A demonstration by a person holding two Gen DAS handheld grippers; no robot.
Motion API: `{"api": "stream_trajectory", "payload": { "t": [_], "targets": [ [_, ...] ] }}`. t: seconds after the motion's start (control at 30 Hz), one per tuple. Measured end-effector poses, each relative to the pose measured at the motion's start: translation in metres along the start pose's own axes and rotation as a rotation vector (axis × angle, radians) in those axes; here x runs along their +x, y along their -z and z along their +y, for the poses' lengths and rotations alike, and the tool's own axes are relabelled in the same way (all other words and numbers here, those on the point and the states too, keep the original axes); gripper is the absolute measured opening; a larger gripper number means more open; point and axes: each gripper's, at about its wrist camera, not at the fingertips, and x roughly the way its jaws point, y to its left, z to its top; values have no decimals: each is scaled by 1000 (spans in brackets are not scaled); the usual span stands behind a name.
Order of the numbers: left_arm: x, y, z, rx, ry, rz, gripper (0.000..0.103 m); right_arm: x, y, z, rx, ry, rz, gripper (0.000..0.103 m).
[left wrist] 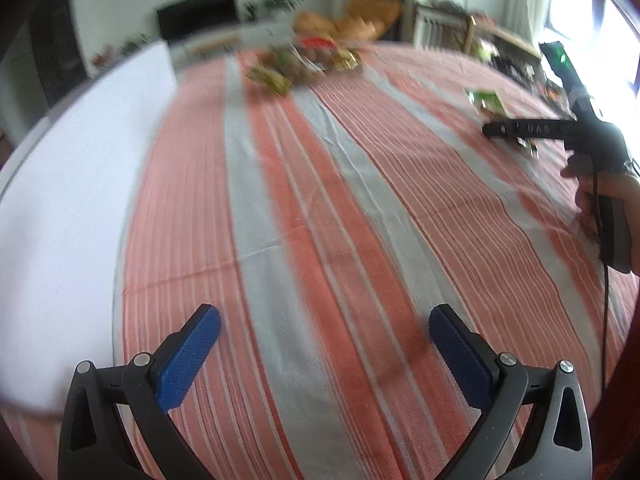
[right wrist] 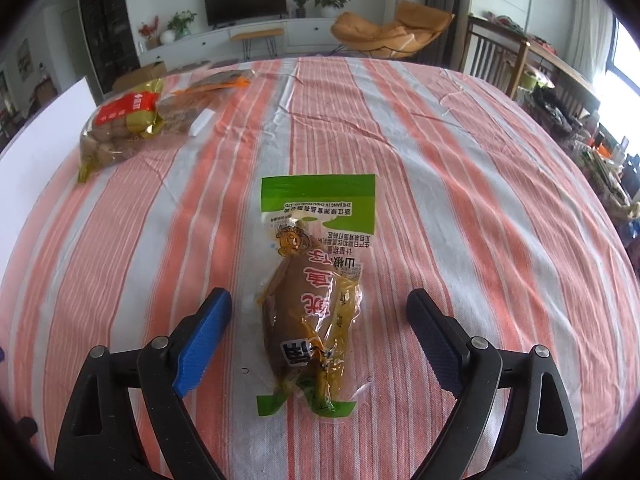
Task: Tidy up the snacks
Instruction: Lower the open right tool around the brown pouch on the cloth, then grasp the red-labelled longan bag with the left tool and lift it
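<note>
The right tool (right wrist: 319, 312) stands wide open with nothing in it, its blue-padded fingers (right wrist: 206, 334) either side of a green-and-clear vacuum-sealed snack packet with a brown bamboo-shoot-like piece inside (right wrist: 316, 304), which lies flat on the red-and-grey striped cloth of the counter (right wrist: 460, 184). The left tool (left wrist: 325, 356) is likewise spread wide and empty, above bare cloth. Further off, toward the counter's far left, sit a clear bag of brown round snacks with a red-and-gold label (right wrist: 120, 128) and another bag with orange trim (right wrist: 212, 84) just behind it.

The risk, as I judge it: the packet's film looks slick and crinkled, so closing on the thin green edge rather than the bulging middle could let it slide out or twist.
</note>
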Motion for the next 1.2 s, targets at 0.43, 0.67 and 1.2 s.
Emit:
{"api": "stream_trajectory", "payload": {
  "t": [0.43, 0.67, 1.2],
  "targets": [
    [67, -223, -1, 407, -140, 39, 103, 0, 0, 0, 1, -1, 0, 91],
    [136, -262, 23, 365, -104, 130, 99, 0, -1, 0, 2, -3, 0, 91],
    [23, -84, 28, -283, 76, 184, 80, 0, -2, 0, 1, -1, 0, 91]
  ]
}}
